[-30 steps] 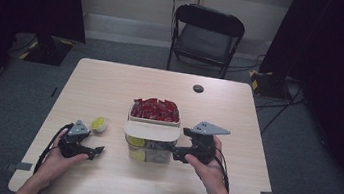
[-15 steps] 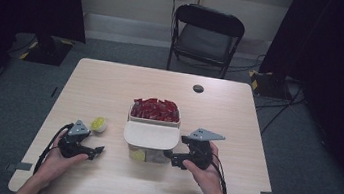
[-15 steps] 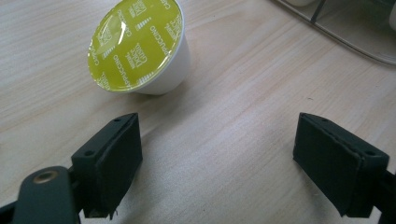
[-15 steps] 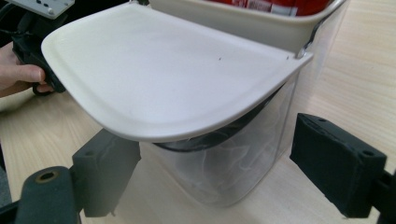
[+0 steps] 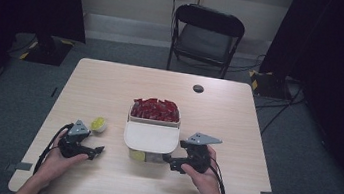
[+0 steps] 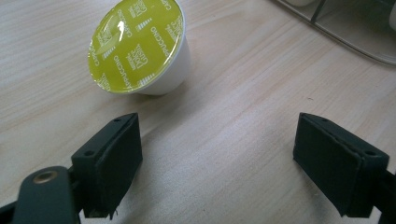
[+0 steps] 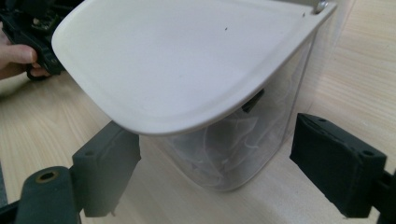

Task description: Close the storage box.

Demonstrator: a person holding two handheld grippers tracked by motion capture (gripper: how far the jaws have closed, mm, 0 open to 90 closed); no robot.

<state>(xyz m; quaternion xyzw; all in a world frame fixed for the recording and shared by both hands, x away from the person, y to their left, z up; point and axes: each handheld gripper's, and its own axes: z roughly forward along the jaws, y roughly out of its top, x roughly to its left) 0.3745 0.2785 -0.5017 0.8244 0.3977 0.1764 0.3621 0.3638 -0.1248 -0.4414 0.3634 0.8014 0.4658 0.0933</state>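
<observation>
one yellow capsule (image 6: 137,44), one lidded box (image 5: 151,137), two open claws.

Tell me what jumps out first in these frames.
The clear plastic container with a white hinged lid at the table's centre stands out, its rear compartment heaped with red packets. To its left lies a small white coffee capsule with a yellow-green foil top, tipped on its side just ahead of the open left claw. The open right claw sits close before the lid.
</observation>
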